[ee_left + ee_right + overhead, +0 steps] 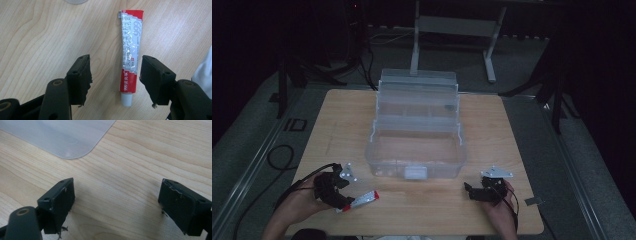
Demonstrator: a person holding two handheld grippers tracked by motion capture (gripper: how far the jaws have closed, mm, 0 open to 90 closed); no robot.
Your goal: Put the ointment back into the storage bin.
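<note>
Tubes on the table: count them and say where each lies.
1. The red-and-silver tube lies flat on the table, between the left gripper and its open jaws. More could hide inside the clear box.

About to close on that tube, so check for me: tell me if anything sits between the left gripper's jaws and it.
Nothing visible does. The tube lies flat on the table between the open jaws of the left gripper, nearer one jaw than the other, with bare wood either side of it.
</note>
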